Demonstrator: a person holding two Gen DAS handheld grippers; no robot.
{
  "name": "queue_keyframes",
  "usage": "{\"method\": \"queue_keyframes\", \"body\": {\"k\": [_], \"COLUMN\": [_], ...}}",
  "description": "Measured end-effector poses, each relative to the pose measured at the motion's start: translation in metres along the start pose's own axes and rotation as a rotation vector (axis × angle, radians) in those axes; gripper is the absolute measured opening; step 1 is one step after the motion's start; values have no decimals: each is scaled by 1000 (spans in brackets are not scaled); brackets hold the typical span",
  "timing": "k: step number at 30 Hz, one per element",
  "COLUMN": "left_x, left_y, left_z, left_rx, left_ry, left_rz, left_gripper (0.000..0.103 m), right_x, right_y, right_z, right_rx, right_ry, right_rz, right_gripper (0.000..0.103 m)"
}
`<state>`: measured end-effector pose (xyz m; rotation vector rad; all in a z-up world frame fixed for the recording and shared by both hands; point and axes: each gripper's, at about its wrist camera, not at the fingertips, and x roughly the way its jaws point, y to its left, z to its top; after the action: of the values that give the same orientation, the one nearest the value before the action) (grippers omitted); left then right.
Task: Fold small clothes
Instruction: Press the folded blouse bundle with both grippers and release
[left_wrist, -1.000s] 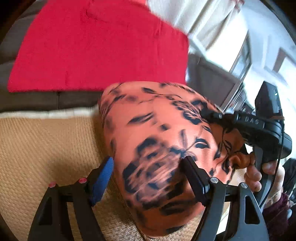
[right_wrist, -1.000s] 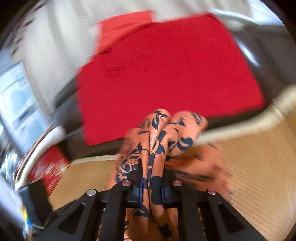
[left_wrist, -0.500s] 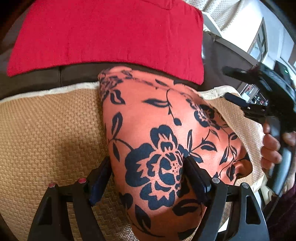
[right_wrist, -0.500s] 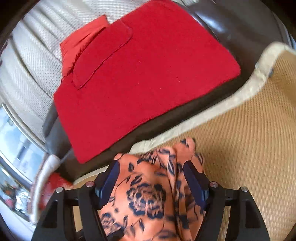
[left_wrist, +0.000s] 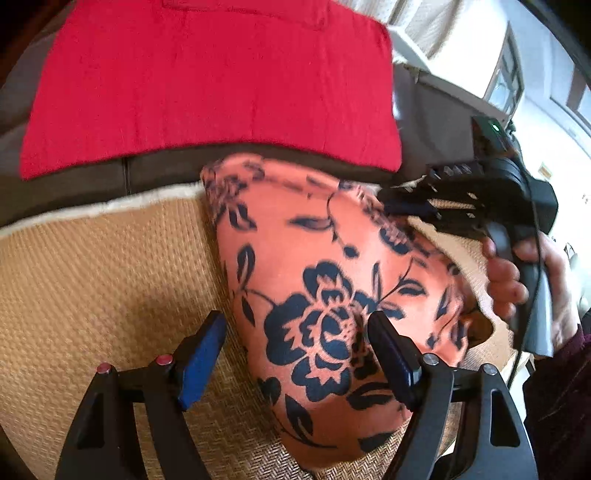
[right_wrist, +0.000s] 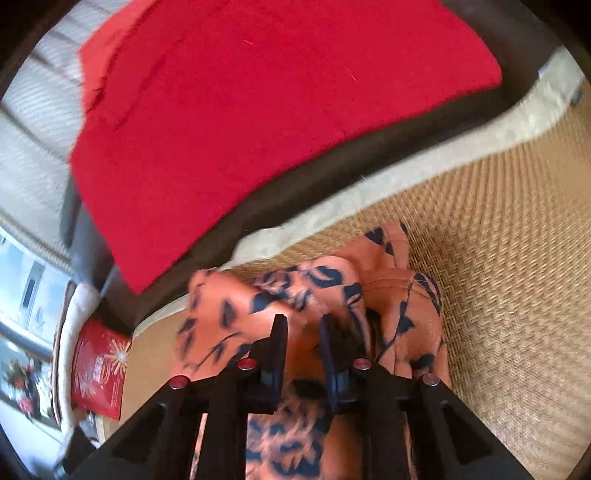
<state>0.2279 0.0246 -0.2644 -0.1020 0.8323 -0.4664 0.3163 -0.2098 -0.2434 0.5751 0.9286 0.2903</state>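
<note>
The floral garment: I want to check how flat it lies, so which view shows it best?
The left wrist view: the orange floral garment spreads broadly over the woven mat, its big flower print sharp. The right wrist view shows only a bunched, blurred end around the right gripper.

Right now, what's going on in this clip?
A person with a gripper in each hand is folding an orange floral garment on a woven mat. The left gripper is open, its fingers straddling the cloth without pinching it. The right gripper has its fingers close together over a bunched part of the garment, though whether it grips is unclear. A red cloth lies on the dark surface behind the mat.
</note>
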Motion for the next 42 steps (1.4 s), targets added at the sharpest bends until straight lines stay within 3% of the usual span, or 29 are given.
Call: {"method": "queue_keyframes", "body": {"k": [3,10,12,16,19,22,23,25,26,28,31,33,36,37,38,40,42], "left_x": [-11,-2,6,23,16,4,1,-6,-8,-9,-2,4,12,16,20,22,15], "left_y": [2,6,2,3,3,-2,-2,-3,-3,-6,-6,-6,-7,-6,-4,0,1], "left_z": [6,-3,-7,-11,-7,-4,-3,0,0,0,-3,-3,-3,-3,-4,-3,0], "left_rx": [18,32,55,45,39,65,64,51,47,52,56,51,58,56,43,13,5], "left_ry": [-9,60,83,133,109,47,29,-18,-30,-25,6,17,37,51,59,61,26], "left_rz": [-1,11,41,52,40,41,33,5,-3,-1,22,20,50,53,42,20,20], "left_gripper": [80,80,80,81,81,81,81,81,81,81,81,81,81,81,81,81,81], "right_x": [-37,-81,-81,-50,-58,-81,-86,-95,-97,-100,-91,-79,-58,-53,-41,-25,-26], "right_y": [-1,-7,-11,-21,-13,-9,-10,-15,-18,-20,-23,-21,-25,-26,-28,-29,-19], "right_z": [-17,-74,-87,-97,-92,-89,-88,-88,-87,-80,-68,-58,-45,-44,-43,-44,-42], "right_rx": [-17,-71,-66,-45,-50,-47,-34,-1,21,33,59,58,63,62,60,65,25], "right_ry": [11,69,81,144,121,41,13,-25,-46,-92,-84,-66,-17,-5,28,85,75], "right_rz": [27,-17,8,-64,-44,7,17,16,8,14,58,51,7,-9,-33,-45,-71], "right_gripper": [21,22,22,21,22,23,26,54,81,82,80,66,58,51,29,22,17]}}
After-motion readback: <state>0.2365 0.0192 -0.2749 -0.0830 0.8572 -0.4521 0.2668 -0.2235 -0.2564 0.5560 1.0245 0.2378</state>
